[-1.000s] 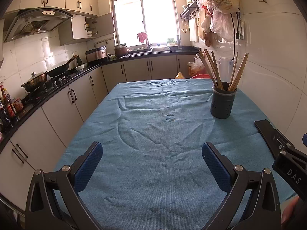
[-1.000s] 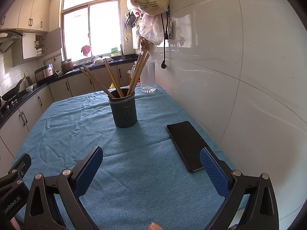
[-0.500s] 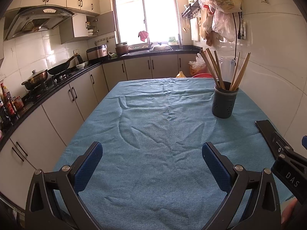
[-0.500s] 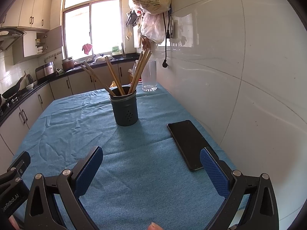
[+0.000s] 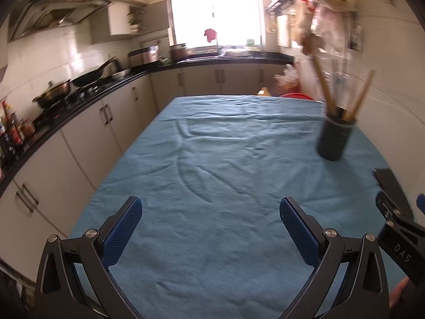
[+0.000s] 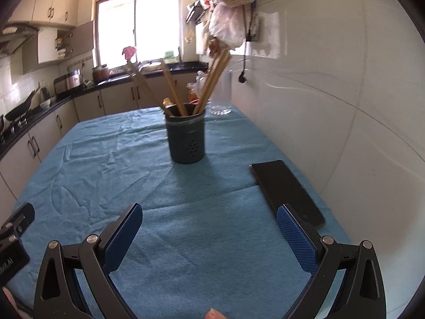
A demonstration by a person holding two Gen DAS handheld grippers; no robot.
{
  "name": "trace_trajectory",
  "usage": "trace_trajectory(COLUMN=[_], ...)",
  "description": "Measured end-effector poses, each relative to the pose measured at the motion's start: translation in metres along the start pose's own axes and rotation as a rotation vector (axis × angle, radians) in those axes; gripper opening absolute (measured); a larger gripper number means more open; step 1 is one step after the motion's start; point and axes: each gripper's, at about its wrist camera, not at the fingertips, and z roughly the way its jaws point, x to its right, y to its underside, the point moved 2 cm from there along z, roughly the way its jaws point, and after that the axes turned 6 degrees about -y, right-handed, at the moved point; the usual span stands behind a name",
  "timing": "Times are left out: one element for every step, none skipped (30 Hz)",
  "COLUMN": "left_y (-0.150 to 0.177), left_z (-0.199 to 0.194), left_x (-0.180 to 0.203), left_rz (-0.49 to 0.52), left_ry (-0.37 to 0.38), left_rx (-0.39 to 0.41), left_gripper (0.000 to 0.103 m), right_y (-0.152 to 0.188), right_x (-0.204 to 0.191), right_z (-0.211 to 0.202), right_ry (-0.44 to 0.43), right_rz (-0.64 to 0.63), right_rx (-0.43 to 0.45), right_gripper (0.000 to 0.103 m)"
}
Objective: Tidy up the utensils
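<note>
Since both the left gripper [image 5: 209, 224] and right gripper [image 6: 208, 228] gaped wide and empty, the right one did best approaching the chopsticks [image 6: 212, 79] in the holder [image 6: 186, 138] squarely, clear of the phone [image 6: 284, 188].

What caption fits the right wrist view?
Open right gripper faces a holder of chopsticks beside a phone.

A: Where does the holder [image 6: 186, 140] stand?
B: On the cloth-covered table [image 6: 106, 164], toward the far end and near the wall [image 6: 332, 93] on the right. The chopsticks [image 6: 212, 79] stand in it, leaning outward.
A: And behind it?
B: A glass jar [image 6: 221, 94], at the table's far edge beside the wall.
A: Anything nearer?
B: A phone [image 6: 285, 190] lies flat on the cloth, right of the holder and closer in, along the wall. The counter [image 5: 87, 94] runs down the left side and across the back under the window [image 5: 212, 10]
</note>
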Motion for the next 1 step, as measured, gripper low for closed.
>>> trace_trajectory(left_y=[-0.0020], left_z=[0.0079], left_x=[-0.0069], left_rz=[-0.016], left_ry=[-0.013], left_rx=[-0.011], left_gripper=[0.103], right_y=[-0.0009], right_x=[-0.0027], right_z=[0.0070], right_ry=[-0.008], right_rz=[-0.006], right_rx=[-0.014], right_gripper=[0.103])
